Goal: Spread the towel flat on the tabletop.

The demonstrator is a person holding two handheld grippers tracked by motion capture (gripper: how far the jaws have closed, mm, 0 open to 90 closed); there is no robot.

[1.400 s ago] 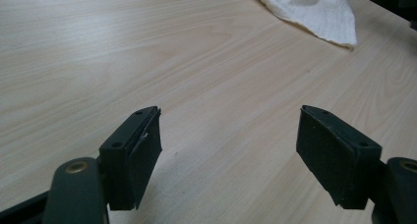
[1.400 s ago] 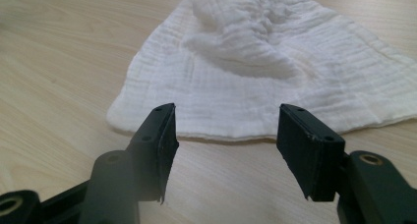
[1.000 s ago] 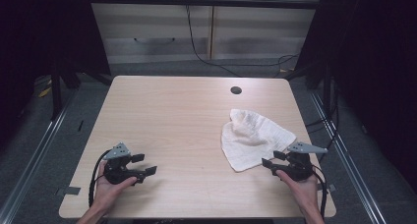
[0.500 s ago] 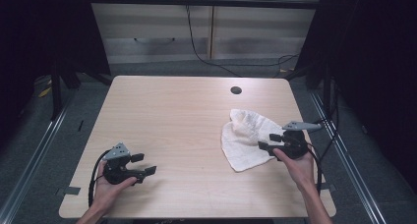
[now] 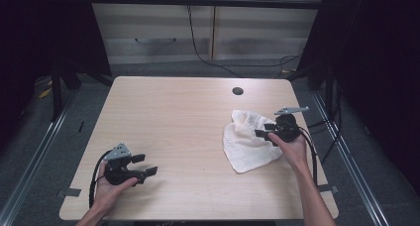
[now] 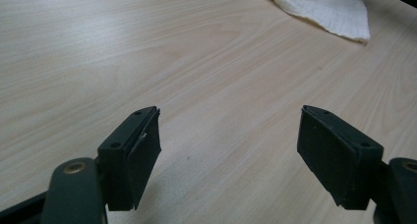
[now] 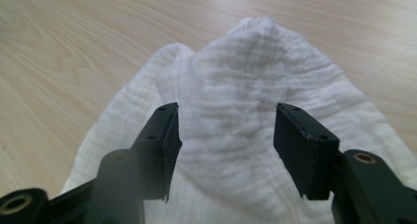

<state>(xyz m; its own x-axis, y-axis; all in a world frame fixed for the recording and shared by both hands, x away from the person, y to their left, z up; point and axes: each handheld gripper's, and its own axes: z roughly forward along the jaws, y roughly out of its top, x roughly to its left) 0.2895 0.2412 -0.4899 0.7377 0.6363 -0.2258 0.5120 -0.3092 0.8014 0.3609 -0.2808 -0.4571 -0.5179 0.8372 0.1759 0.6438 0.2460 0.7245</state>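
A crumpled white cloth (image 5: 246, 139) lies on the right half of the wooden table (image 5: 183, 122). My right gripper (image 5: 262, 130) hovers over the cloth's right side, held by a hand. In the right gripper view the cloth (image 7: 246, 111) bunches up into a ridge between the spread jaws of this open gripper (image 7: 226, 135). My left gripper (image 5: 146, 164) rests open near the table's front left corner, held by the other hand. In the left gripper view its jaws (image 6: 228, 140) stand wide apart over bare wood, and a corner of the cloth (image 6: 329, 5) shows far off.
A round cable hole (image 5: 237, 91) sits in the table near its back edge. Cabinets (image 5: 198, 32) and a dangling cable stand behind the table. Metal rails (image 5: 34, 151) run along the floor on both sides.
My right gripper has moved away from the front edge, forward and onto the cloth's right side. The left gripper has stayed where it was.
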